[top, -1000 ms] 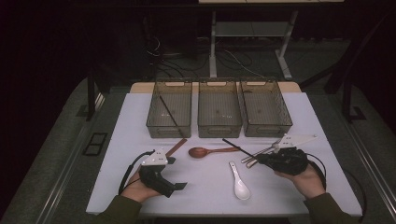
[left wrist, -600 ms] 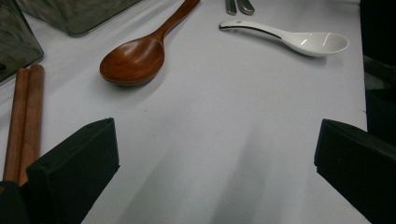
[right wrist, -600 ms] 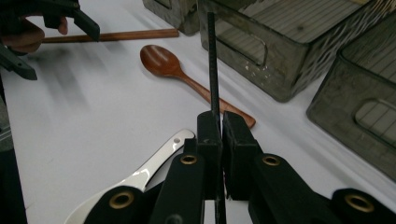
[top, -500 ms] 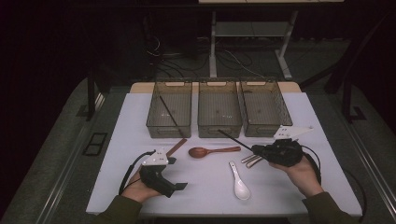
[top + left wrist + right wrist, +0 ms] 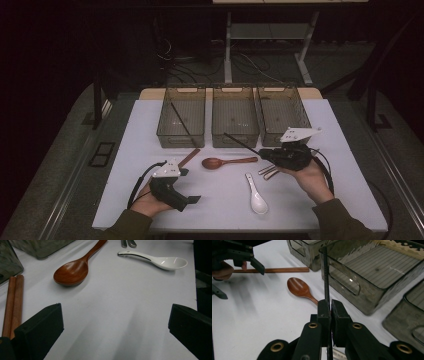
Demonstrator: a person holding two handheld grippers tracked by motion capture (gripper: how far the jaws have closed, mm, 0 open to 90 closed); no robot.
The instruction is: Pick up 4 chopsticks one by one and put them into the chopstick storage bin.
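Right now the right gripper (image 5: 263,153) is pinching a black chopstick (image 5: 240,143) between its pressed-together jaws; in the right gripper view the chopstick (image 5: 326,275) is rising straight up from the clamp, lifted off the table and pointing toward the middle bin (image 5: 372,277). The right hand (image 5: 309,175) is holding the tool just in front of the right bin (image 5: 282,114). Just beneath the gripper, two metal chopsticks (image 5: 269,171) are lying on the white tabletop (image 5: 350,165), and a white ceramic spoon (image 5: 256,195) is lying nearer the person.

Over on the other side, the left gripper (image 5: 192,200) is resting low above the table with its jaws spread wide and nothing between them; the left hand (image 5: 150,202) is gripping it near the front edge. In the left gripper view a wooden spoon (image 5: 75,268) is lying ahead, with a pair of brown wooden chopsticks (image 5: 12,302) beside the near jaw. A second black chopstick (image 5: 180,119) is leaning inside the left bin (image 5: 181,120).

Three smoky transparent bins are standing in a row at the far edge of the table. Beyond them the room is sitting in darkness, showing a grey floor (image 5: 65,150), tangled cables (image 5: 172,52) and the legs of a metal stand (image 5: 265,45)
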